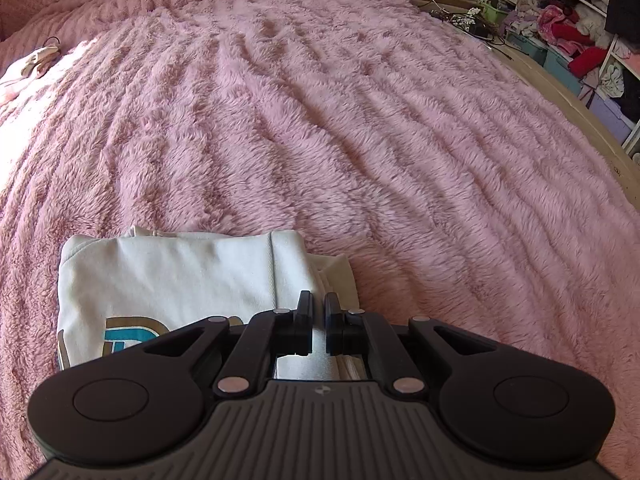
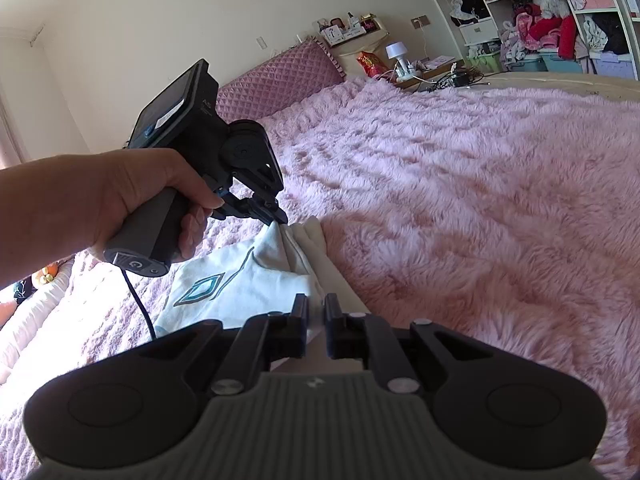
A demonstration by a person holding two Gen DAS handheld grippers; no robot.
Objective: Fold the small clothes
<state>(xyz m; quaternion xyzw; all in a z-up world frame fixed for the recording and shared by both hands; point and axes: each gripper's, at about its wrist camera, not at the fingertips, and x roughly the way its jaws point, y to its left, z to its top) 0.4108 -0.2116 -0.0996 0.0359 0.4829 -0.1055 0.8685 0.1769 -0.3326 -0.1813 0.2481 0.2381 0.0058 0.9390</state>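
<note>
Both grippers, left (image 2: 276,218) and right (image 2: 316,312), are pinched closed on the right edge of a white printed top (image 1: 168,280) lying on the pink furry blanket (image 1: 360,128). Folding well probably means lifting both corners evenly, keeping the edge taut.

Place: a home bedroom is shown.
Bed: a fluffy pink blanket (image 2: 460,184) is spread across it, and a quilted pink headboard (image 2: 280,76) is set against the wall.
Bedside: a small white lamp (image 2: 396,54) is seen.
Storage: open shelves (image 2: 560,20) are crammed with clothes.
</note>
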